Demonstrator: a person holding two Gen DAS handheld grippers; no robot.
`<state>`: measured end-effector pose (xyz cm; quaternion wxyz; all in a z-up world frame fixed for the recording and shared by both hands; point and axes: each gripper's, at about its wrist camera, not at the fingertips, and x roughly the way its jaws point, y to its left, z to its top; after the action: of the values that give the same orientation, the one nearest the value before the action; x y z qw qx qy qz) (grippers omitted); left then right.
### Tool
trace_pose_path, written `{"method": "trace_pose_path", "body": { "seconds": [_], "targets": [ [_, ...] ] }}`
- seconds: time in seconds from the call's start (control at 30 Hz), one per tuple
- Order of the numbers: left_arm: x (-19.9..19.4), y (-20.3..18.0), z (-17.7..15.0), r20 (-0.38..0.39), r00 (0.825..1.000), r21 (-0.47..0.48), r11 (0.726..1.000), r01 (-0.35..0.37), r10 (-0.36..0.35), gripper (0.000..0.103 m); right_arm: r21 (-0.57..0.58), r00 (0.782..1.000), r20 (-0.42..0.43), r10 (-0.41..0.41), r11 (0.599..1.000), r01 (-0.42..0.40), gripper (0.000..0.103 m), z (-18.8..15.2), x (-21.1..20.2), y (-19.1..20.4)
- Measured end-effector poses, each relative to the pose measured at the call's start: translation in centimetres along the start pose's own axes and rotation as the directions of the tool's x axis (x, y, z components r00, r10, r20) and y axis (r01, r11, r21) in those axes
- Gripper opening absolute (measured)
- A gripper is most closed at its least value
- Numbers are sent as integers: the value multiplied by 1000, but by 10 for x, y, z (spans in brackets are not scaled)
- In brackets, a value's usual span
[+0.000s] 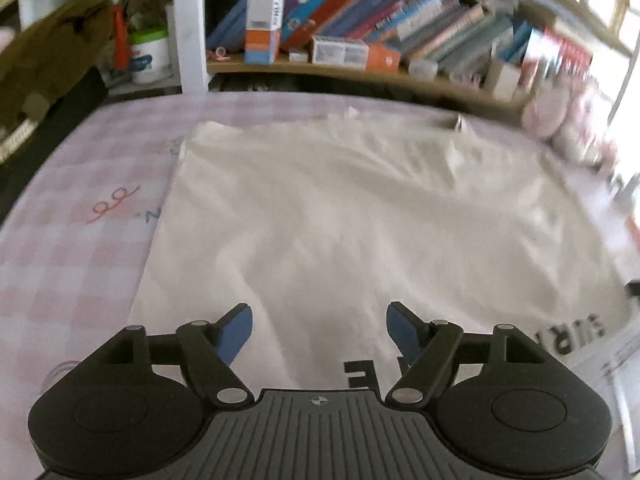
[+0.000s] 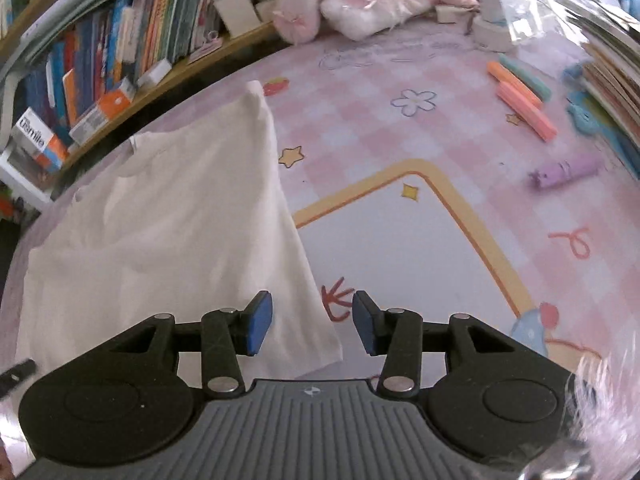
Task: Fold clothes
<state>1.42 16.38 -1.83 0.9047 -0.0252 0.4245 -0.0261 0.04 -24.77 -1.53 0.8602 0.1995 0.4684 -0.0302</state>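
While the white shirt [image 1: 360,220] lies flat on the pink checked surface [image 1: 72,240], the left tongs [image 1: 319,320] and right tongs [image 2: 313,318] hover above it, both apart and empty.

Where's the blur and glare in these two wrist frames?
Left wrist: bookshelf smeared toward the right edge, window glare there; white shirt soft. Right wrist: shirt and mat sharper, right edge smeared; fisheye bends the shelf.

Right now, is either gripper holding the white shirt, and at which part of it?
Nothing is held. The left gripper and the right gripper are both open above the white shirt, with no cloth pinched between the pads.
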Motion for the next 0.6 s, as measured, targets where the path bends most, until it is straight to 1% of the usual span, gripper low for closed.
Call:
{"method": "trace_pose_path", "body": {
  "seconds": [0.03, 0.13, 0.23, 0.3, 0.33, 0.43, 0.5, 0.57, 0.6],
  "targets": [
    [1, -3, 0, -2, 1000, 3, 1000, -7, 7, 76, -4, 1000, 7, -1, 1000, 1, 42, -2, -1, 1],
    [3, -5, 0, -12, 1000, -11, 1000, -6, 6, 88, -28, 1000, 19, -5, 1000, 6, 42, -6, -1, 6],
    [6, -7, -5, -51, 999, -11, 1000, -9, 8, 88, -2, 1000, 8, 16, 1000, -15, 43, -7, 4, 3],
    [7, -12, -7, -58, 998, 2, 1000, -10, 10, 88, 16, 999, -4, 36, 999, -36, 43, -3, 9, 4],
    [7, -15, -7, -59, 998, 5, 1000, -11, 12, 88, 5, 1000, -5, 31, 1000, -31, 43, -2, 10, 5],
    [8, -23, -8, -71, 997, 3, 1000, -27, 27, 88, -88, 1000, -23, 13, 996, -15, 41, 2, 13, 12],
    [9, -28, -9, -88, 995, -3, 999, -48, 47, 88, -140, 1000, -21, 18, 990, -21, 41, 3, 14, 13],
    [11, -33, -13, -104, 992, -17, 997, -76, 74, 89, -157, 999, -25, 32, 987, -36, 40, 1, 15, 11],
    [11, -36, -15, -110, 990, -22, 996, -89, 86, 89, -184, 998, -34, 43, 982, -48, 33, 0, 14, 12]
  ]
}}
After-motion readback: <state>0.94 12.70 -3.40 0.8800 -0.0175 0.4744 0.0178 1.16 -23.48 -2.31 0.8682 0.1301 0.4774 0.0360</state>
